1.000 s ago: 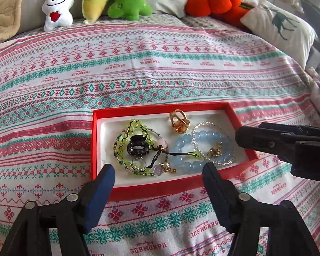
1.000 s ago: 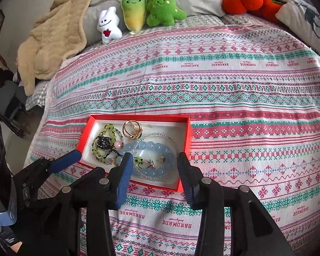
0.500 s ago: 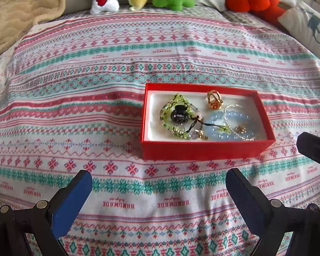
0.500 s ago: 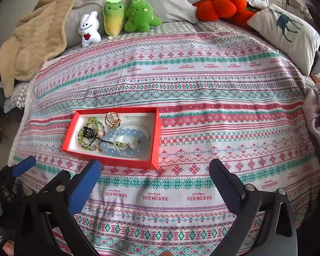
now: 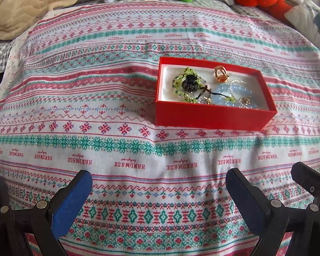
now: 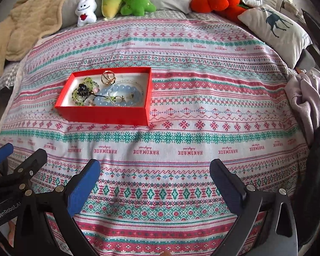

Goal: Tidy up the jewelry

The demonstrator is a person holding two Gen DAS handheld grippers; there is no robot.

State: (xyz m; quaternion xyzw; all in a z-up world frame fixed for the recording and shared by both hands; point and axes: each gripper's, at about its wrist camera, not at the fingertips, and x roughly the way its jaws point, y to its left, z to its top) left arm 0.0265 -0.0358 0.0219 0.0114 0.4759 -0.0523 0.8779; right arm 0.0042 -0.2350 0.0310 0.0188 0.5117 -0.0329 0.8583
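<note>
A shallow red box (image 5: 213, 115) (image 6: 104, 113) with a white lining lies on the patterned bedspread. Inside it sit a green bead bracelet (image 5: 179, 79) with a black hair claw (image 5: 188, 84) on it, a gold ring (image 5: 220, 74) (image 6: 108, 77), a pale blue bead bracelet (image 5: 226, 98) (image 6: 125, 91) and a clear bead bracelet. My left gripper (image 5: 157, 179) hangs open over the near part of the bed, well short of the box, with nothing between its blue pads. My right gripper (image 6: 155, 170) is open too, empty, near and to the right of the box.
Plush toys (image 6: 117, 2), an orange pumpkin cushion (image 6: 215, 0) and a deer pillow (image 6: 275, 29) line the far edge of the bed. A beige blanket (image 6: 25, 21) lies at the far left and a lilac cloth (image 6: 309, 98) at the right edge.
Both grippers have pulled back from the box toward the near edge of the bed and opened wide. The box and the jewelry in it stay where they were.
</note>
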